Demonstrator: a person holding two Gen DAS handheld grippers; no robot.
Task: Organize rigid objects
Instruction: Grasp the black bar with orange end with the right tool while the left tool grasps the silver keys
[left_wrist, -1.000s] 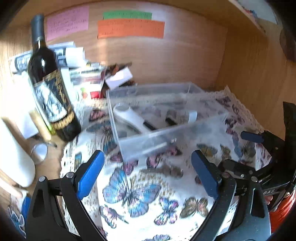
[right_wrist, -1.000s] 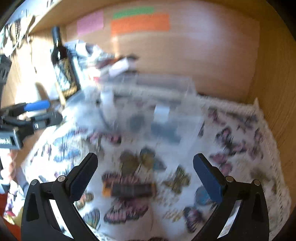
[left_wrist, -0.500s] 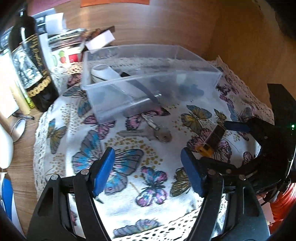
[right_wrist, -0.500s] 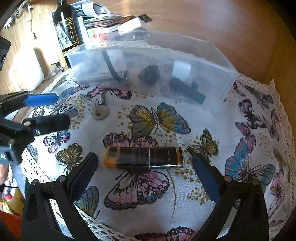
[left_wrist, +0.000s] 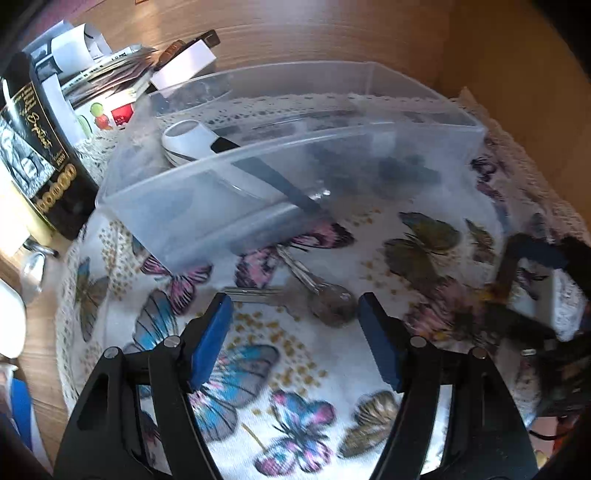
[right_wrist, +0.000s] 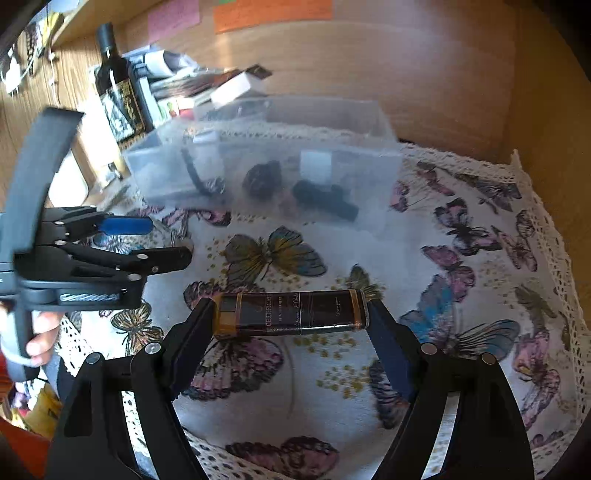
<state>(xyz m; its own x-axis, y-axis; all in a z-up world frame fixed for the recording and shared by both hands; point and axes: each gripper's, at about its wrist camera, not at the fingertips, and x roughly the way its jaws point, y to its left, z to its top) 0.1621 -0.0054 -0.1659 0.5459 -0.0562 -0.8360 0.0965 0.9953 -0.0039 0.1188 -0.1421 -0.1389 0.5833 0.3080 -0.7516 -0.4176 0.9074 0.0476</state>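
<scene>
My right gripper (right_wrist: 291, 314) is shut end to end on a dark brown tube with gold bands (right_wrist: 291, 314), held just above the butterfly cloth (right_wrist: 461, 314). My left gripper (left_wrist: 295, 325) is open, its blue pads either side of a bunch of keys (left_wrist: 317, 295) lying on the cloth (left_wrist: 258, 369). It also shows in the right wrist view (right_wrist: 147, 240). A clear plastic bin (left_wrist: 295, 158) behind the keys holds a white tool (left_wrist: 192, 140) and dark items. The bin also shows in the right wrist view (right_wrist: 266, 162).
A dark wine bottle (left_wrist: 40, 155) stands left of the bin, with stacked papers and boxes (left_wrist: 122, 70) behind it. Wooden walls (right_wrist: 406, 66) close the back and right sides. The right gripper shows blurred at the right of the left wrist view (left_wrist: 532, 295).
My right gripper has closed on the dark tube and lifted it slightly. My left gripper has moved forward and down, so the keys now lie between its pads.
</scene>
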